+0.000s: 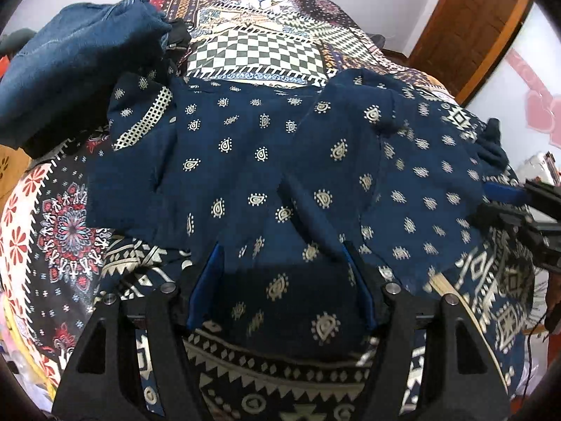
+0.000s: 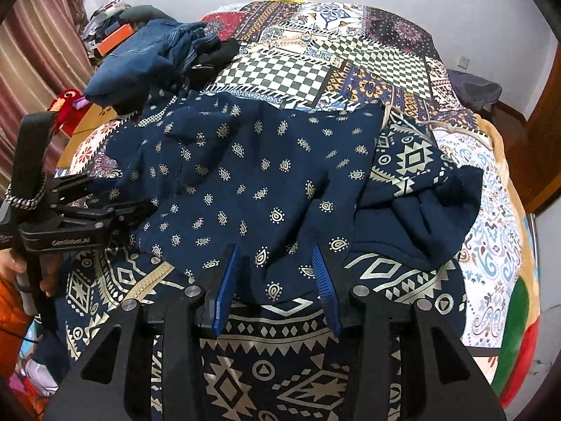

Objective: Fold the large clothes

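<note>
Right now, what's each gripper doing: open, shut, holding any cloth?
Left gripper: open, jaws straddling the navy paisley garment, pads not pressing it.
Right gripper: open, fabric between the jaws, not pinched.

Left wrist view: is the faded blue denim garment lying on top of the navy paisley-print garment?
No, the denim garment sits beside the paisley garment, at its far left.

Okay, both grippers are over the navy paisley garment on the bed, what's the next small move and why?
Probably close the left gripper on the hem fold of the paisley garment. Its jaws stand apart with cloth bunched between them, unpinched, and the right gripper likewise straddles a ridge of fabric. Nothing is gripped, so lifting now would fold nothing.
</note>
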Demonstrator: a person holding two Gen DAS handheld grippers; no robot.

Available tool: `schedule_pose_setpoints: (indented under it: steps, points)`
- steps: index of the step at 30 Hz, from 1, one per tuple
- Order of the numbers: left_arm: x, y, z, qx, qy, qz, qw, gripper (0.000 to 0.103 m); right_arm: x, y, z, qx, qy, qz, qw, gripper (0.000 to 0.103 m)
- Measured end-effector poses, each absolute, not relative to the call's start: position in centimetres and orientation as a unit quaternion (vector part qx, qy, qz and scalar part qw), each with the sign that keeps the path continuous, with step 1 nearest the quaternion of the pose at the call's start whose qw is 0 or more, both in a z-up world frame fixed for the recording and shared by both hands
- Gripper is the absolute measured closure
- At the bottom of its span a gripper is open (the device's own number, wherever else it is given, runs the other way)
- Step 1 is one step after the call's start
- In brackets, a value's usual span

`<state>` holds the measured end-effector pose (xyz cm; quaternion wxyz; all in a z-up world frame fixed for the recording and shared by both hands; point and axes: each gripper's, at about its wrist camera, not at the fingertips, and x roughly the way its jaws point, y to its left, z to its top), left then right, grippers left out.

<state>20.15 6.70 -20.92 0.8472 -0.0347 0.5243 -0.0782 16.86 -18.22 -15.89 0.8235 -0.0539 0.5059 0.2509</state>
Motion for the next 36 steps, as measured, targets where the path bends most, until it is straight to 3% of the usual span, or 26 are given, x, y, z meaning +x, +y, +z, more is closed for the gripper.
schedule_pose_setpoints:
  steps: [7,16,28,36]
  points:
    - [18.1,7.8,-17.4,-0.024,0.496,-0.084,0.864,0.037,17.7,-19.8,-12.6,-0.032,0.479,0.248,0.842,0.064]
    - [19.1,13.8,-14.3,-0.082,0.447,-0.005,0.891,0.033,20.4,-24.3,-10.2,0.042,0.447,0.195,0.872,0.06]
    - [21.1,22.0,-20.7,-0.275,0.478,0.005,0.834,0.033,24.1,-29.1,-16.1,0.159,0.528,0.151,0.82,0.06]
    - [24.0,21.7,-23.8,-0.303,0.492,-0.018,0.816,0.033,26.1,-29.2,-18.1,0.192,0.55,0.162,0.797,0.06]
